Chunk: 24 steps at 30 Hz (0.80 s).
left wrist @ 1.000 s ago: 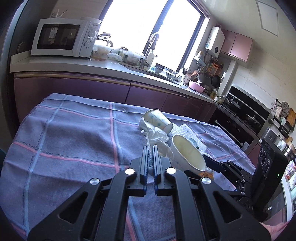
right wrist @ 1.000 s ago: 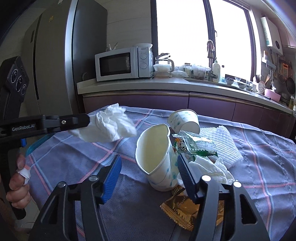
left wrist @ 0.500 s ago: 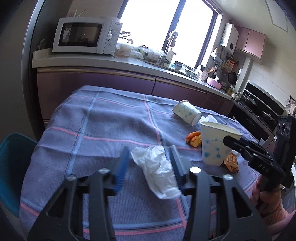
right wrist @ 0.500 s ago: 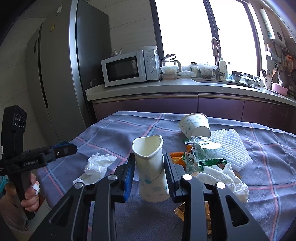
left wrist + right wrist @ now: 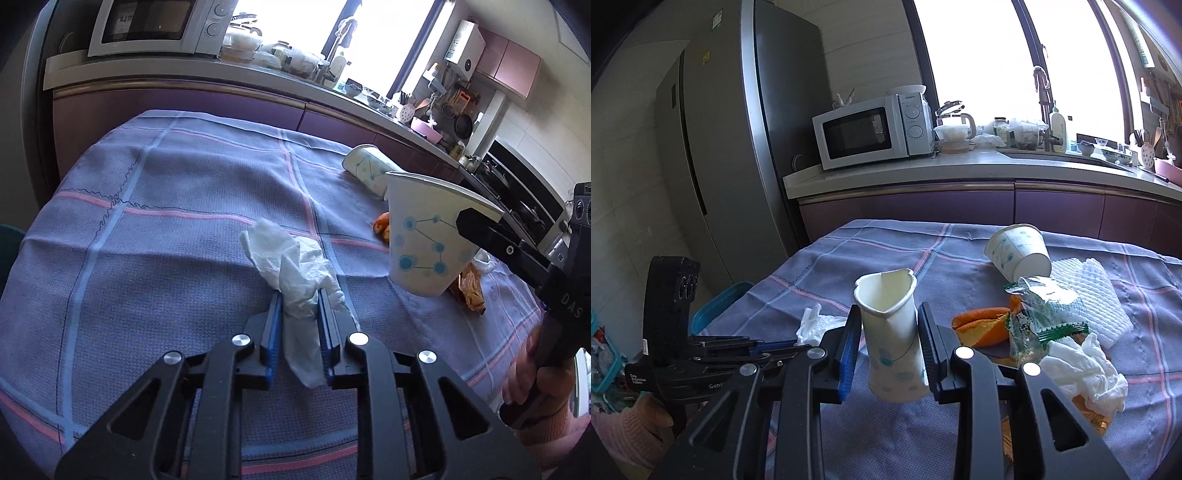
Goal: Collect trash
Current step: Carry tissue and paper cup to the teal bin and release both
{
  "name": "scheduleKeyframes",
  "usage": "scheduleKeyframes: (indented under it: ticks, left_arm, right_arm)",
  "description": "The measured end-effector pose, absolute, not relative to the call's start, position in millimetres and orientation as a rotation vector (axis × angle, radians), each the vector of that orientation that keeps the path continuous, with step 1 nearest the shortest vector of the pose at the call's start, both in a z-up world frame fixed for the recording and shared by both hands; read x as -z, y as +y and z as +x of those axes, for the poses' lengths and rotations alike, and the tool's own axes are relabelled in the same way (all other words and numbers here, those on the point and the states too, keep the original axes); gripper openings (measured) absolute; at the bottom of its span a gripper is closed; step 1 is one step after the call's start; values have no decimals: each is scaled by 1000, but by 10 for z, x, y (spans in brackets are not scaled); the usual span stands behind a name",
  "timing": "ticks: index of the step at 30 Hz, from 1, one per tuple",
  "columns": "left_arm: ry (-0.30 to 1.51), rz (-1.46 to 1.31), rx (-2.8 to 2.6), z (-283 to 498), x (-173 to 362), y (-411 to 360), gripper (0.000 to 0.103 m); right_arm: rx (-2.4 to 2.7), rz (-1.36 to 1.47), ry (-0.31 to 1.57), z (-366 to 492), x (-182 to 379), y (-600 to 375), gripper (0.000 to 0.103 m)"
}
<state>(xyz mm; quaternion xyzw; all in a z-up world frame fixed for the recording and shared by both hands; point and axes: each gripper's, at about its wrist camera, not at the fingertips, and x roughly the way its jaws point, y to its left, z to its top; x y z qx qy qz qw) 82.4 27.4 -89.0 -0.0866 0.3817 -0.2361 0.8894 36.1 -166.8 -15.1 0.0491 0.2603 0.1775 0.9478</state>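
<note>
A crumpled white tissue [image 5: 291,258] lies on the checked purple tablecloth [image 5: 166,258]. My left gripper [image 5: 300,295] has its jaws closing, and the blue pads press the tissue's near end. My right gripper [image 5: 890,310] is shut on a white paper cup [image 5: 890,354] with blue dots, and its rim is squeezed out of round. The left wrist view shows that cup [image 5: 421,236] held upright just above the cloth, right of the tissue. In the right wrist view the left gripper [image 5: 768,349] and the tissue [image 5: 812,325] sit low on the left.
A second paper cup [image 5: 1019,251] lies on its side farther back. Orange peel [image 5: 982,325], a green wrapper [image 5: 1045,314], white foam netting [image 5: 1089,291], another tissue [image 5: 1082,369] and a gold wrapper [image 5: 471,291] crowd the right. A teal bin [image 5: 716,306] stands off the table's left edge.
The left gripper let the tissue fall onto the cloth, came down and closed on it again. The right gripper closed on the paper cup and raised it slightly.
</note>
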Motion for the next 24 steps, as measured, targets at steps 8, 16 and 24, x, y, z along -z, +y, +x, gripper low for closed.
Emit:
scheduleKeyframes:
  ticks: [8, 16, 24]
  left_arm:
    - [717, -215, 401, 633, 667, 742, 15]
    - [639, -252, 216, 425, 419, 1603, 15]
    - [623, -266, 30, 316, 409, 2405, 16]
  right_arm:
    - [-493, 104, 519, 495, 16, -1318, 29]
    - [-687, 97, 523, 723, -87, -657, 29]
    - [-861, 108, 547, 985, -164, 46, 29]
